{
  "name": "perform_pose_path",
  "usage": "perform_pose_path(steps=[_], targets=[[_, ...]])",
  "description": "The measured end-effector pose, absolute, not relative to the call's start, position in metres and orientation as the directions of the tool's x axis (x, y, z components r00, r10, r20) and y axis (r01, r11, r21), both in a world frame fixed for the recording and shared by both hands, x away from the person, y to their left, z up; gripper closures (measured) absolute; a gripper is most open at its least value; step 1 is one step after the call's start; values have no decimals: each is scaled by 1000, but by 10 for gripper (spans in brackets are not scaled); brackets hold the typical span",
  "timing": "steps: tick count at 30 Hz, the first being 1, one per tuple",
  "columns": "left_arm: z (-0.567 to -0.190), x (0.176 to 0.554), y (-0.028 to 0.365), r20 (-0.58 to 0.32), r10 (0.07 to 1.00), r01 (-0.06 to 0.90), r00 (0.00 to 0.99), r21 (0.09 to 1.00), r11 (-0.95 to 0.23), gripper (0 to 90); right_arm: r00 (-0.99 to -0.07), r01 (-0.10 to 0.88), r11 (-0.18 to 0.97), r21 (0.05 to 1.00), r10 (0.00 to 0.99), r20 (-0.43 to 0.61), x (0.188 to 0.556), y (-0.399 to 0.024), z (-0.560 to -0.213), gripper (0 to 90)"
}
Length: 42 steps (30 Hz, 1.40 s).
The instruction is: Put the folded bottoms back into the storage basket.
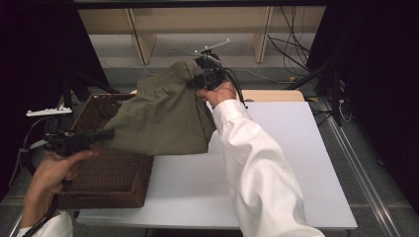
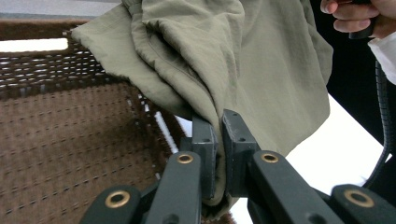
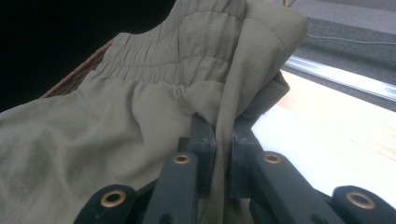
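While your left claw (image 1: 109, 133) pinches one edge of the olive-green garment (image 1: 163, 116), your right claw (image 1: 193, 82) grips the gathered waistband end, so the cloth hangs stretched between your two hands above the bench (image 1: 296, 168). Seen from the left gripper view, your left claw (image 2: 218, 140) has its black pads pressed together on a fold of the garment (image 2: 243, 60), with cloth bunched between them and spilling below. Under that fold lies the open brown wicker basket (image 2: 65, 140), its woven floor bare where it shows. From the right gripper view, your right claw (image 3: 223, 140) is likewise clamped on a thin ridge of the garment (image 3: 140, 107), just below the elastic waistband (image 3: 168, 56), whose ruched stitching runs across the cloth. From above, the garment spreads over the far right part of the wicker basket (image 1: 106, 180), which sits at the left edge of the white bench, and its lower hem reaches the bench surface beside the basket. Your right hand (image 1: 217, 94), in a white sleeve (image 1: 257, 168), holds its claw higher and farther from you than your left hand (image 1: 54, 170), which is low at the near left beside the basket.
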State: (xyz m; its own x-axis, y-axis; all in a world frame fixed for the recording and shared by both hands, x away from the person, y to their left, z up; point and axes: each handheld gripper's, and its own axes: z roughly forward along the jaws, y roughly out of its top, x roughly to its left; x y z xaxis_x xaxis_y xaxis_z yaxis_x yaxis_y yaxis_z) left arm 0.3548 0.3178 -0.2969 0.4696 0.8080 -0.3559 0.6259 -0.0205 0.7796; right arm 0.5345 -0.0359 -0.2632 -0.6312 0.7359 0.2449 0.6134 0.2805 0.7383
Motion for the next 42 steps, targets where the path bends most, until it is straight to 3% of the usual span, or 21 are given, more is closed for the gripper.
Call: perform_pose_path(steps=[18, 42], targets=[[-305, 349, 379, -374, 845, 635, 381, 770, 55, 846, -658, 595, 290, 749, 711, 248, 534, 25, -256, 839], [-308, 335, 421, -377, 880, 634, 288, 764, 120, 846, -677, 578, 287, 764, 691, 253, 528, 79, -259, 839]])
